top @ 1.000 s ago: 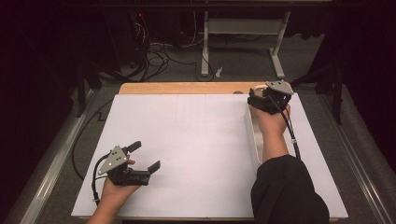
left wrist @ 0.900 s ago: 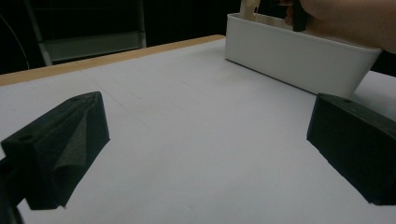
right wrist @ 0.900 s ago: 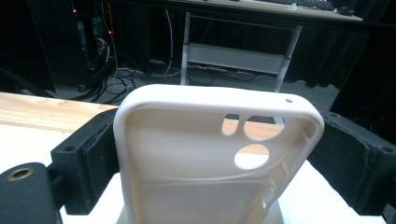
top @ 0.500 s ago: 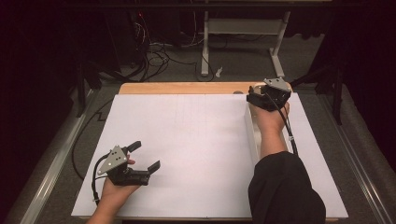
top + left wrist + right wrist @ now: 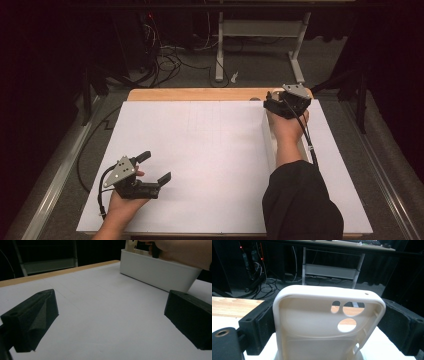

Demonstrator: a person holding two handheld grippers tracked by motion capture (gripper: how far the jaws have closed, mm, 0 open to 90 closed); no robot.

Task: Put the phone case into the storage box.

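High view: left gripper sits low near the front left corner of the white surface, jaws spread wide, nothing between them. Right gripper is at the far edge, toward the right corner, over the far end of a long white bin. The person's right hand and dark sleeve run along the bin.

Left gripper view: both black jaws well apart, bare surface between them. White bin stands ahead near the far edge, the other hand above it.

Right gripper view: jaws clamp a cream phone case by its two long sides. Case upright, inside facing the camera, camera cutouts at the top right. Wooden surface edge behind it.
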